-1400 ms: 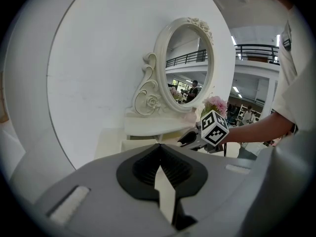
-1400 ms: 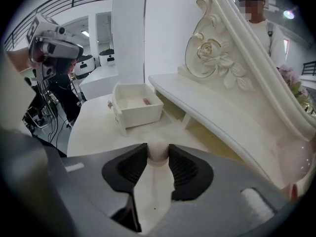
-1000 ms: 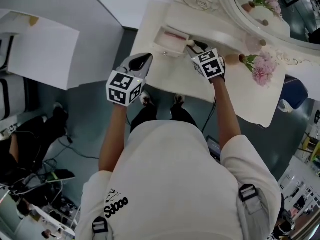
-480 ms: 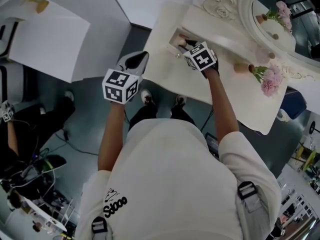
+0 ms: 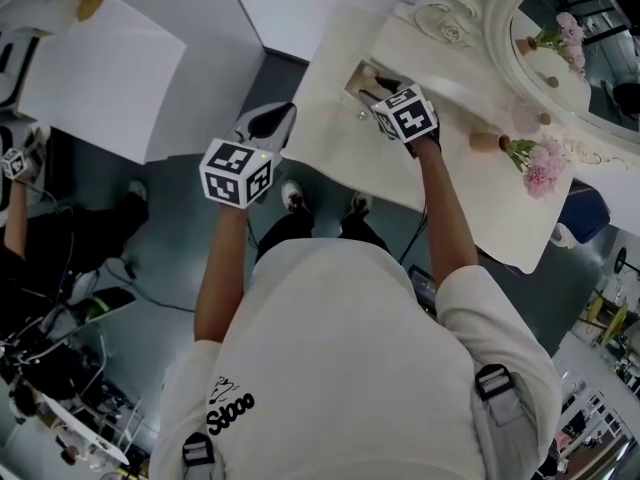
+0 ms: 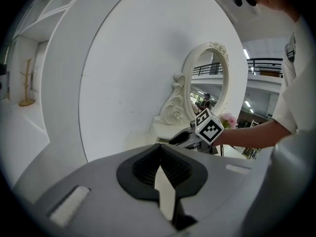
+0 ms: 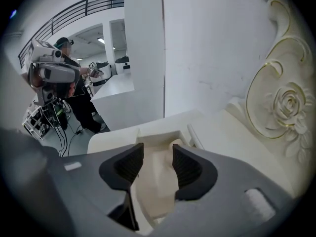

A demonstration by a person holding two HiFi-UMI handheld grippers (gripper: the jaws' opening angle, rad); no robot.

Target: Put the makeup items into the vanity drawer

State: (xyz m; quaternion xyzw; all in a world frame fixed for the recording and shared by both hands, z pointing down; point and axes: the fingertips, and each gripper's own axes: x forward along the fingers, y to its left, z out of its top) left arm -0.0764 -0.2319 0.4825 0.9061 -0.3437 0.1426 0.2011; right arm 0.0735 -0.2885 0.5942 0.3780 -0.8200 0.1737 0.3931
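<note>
Right tongs [image 7: 157, 158], jaws just opened wide and gripping nothing, hang over the open vanity drawer [image 5: 350, 76], a makeup item [image 5: 368, 71] lying inside beneath them; left tongs [image 6: 159, 156] are closed, empty, well back.

- Drawer [image 5: 357, 72], far left of the vanity [image 5: 325, 133]: in the head view its right part lay hidden under the right gripper [image 7: 157, 156]. The small items [image 5: 369, 71] inside were too small to name.
- Pale shape between that gripper's jaws, which had just been opening: drawer floor or an item, not told.
- Mirror [image 5: 585, 53]: cut off by the top and right edges.
- Vase [image 5: 487, 142]: too small for detail.
- Floor clutter [image 5: 60, 368], near left: too small to sort.
</note>
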